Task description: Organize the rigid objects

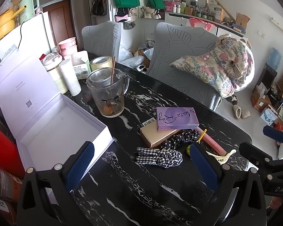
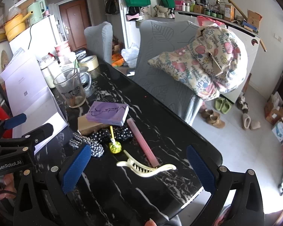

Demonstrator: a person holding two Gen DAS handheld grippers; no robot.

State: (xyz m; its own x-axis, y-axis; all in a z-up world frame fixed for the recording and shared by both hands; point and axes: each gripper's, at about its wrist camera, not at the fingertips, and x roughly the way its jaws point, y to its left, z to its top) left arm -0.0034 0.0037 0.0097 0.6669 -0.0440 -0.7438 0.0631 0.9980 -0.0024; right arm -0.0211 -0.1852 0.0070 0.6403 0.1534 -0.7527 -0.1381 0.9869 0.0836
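Note:
On the black marble table [image 1: 145, 194] a purple box [image 1: 177, 118] lies on top of a gold box [image 1: 158, 136]. Beside them are a polka-dot scrunchie [image 1: 182, 138], a checked scrunchie [image 1: 158, 157], a pink tube [image 2: 142, 143], a cream hair claw [image 2: 147, 166] and a yellow-wrapped lollipop [image 2: 115, 146]. An open white box [image 1: 64, 130] stands empty at the left. My left gripper [image 1: 141, 163] hovers open above the checked scrunchie, holding nothing. My right gripper [image 2: 139, 166] is open over the hair claw, also holding nothing.
A glass mug [image 1: 107, 94] with a spoon stands behind the boxes, next to a tape roll [image 1: 100, 62], white cups and cartons. Two grey chairs [image 1: 181, 62] line the table's far edge, one bearing a patterned pillow [image 1: 222, 66]. Shoes and cardboard boxes litter the floor at the right.

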